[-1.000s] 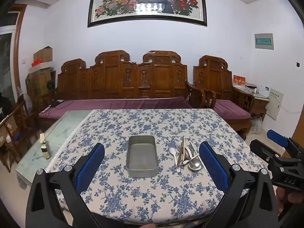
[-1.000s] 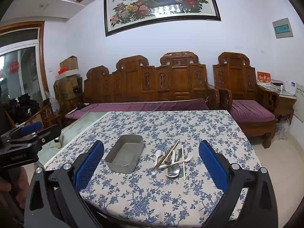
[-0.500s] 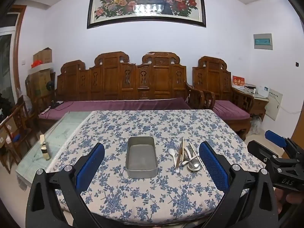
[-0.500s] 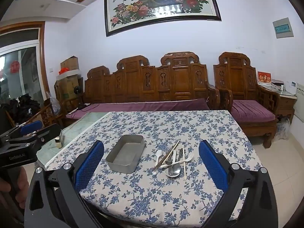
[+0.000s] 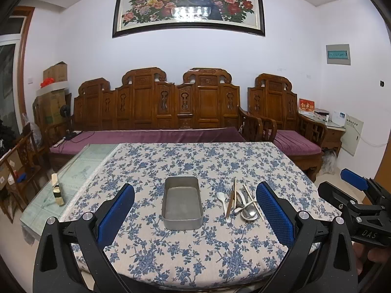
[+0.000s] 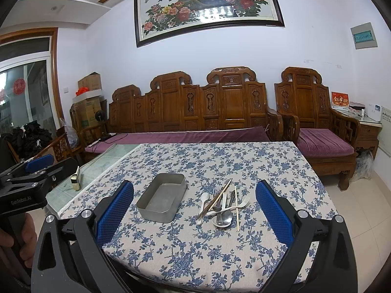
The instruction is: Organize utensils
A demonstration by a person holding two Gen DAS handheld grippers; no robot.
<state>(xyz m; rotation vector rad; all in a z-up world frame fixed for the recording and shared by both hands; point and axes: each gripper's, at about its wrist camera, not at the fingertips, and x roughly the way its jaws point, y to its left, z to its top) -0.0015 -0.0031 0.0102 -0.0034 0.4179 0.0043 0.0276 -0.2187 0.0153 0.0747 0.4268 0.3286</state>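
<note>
An empty grey metal tray (image 5: 182, 204) (image 6: 162, 200) sits on the blue-flowered tablecloth (image 5: 195, 161) (image 6: 215, 161). To its right lies a pile of utensils (image 5: 240, 202) (image 6: 223, 205): spoons, forks and wooden chopsticks, crossed over each other. My left gripper (image 5: 195, 214) is open and empty, held above the table's near edge, in front of the tray. My right gripper (image 6: 194, 213) is open and empty, also short of the near edge, facing the utensils. Each gripper shows at the edge of the other's view.
A small yellow bottle (image 5: 57, 191) (image 6: 75, 179) stands on the bare glass strip (image 5: 73, 178) left of the cloth. A carved wooden bench with purple cushion (image 5: 156, 134) and an armchair (image 5: 288, 131) stand behind the table.
Both views have shifted slightly; the grippers have drifted a little relative to the table. Nothing on the table has moved.
</note>
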